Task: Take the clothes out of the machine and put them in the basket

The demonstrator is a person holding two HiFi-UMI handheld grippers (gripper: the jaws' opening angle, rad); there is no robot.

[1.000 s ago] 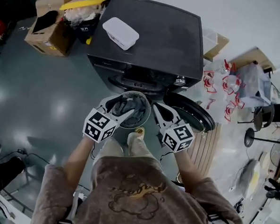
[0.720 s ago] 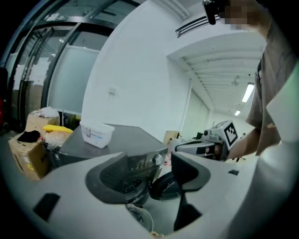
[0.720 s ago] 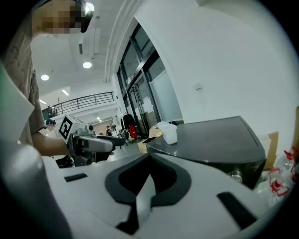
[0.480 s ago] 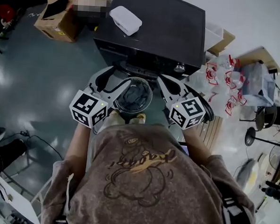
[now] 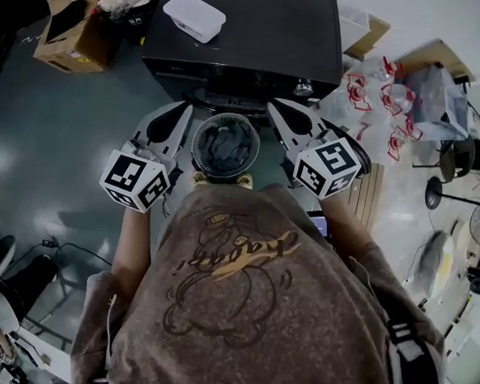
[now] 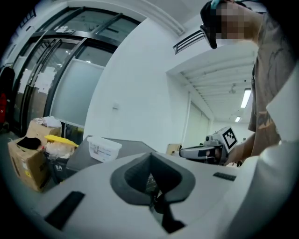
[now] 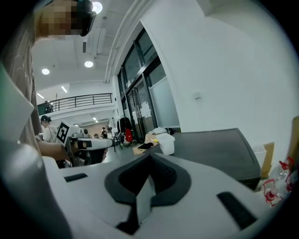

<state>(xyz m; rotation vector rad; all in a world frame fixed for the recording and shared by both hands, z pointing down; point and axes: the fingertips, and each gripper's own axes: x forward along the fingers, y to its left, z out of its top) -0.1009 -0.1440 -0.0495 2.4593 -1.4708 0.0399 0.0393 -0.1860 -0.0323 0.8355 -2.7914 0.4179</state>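
Observation:
A round grey basket [image 5: 199, 142] stands on the floor in front of the black washing machine [image 5: 258, 34], with dark grey clothes [image 5: 225, 146] piled in it. My left gripper [image 5: 183, 107] hangs above the floor just left of the basket, jaws shut and empty. To the right of the basket my right gripper [image 5: 276, 108] is also shut with nothing in it. In the left gripper view the left gripper [image 6: 150, 156] points level past the machine's top [image 6: 93, 156]. The right gripper [image 7: 149, 158] likewise looks across the machine's top [image 7: 210, 144]. The drum opening is hidden.
A white plastic box [image 5: 195, 16] lies on the machine's top. Cardboard boxes [image 5: 67, 34] stand on the floor at the left. Packed bottles and bags [image 5: 387, 99] crowd the floor at the right, next to a wooden board [image 5: 367, 211].
Both grippers have risen. The left one came up out of the basket, where it was over the grey clothes, and its jaws have closed. The clothes stay in the basket.

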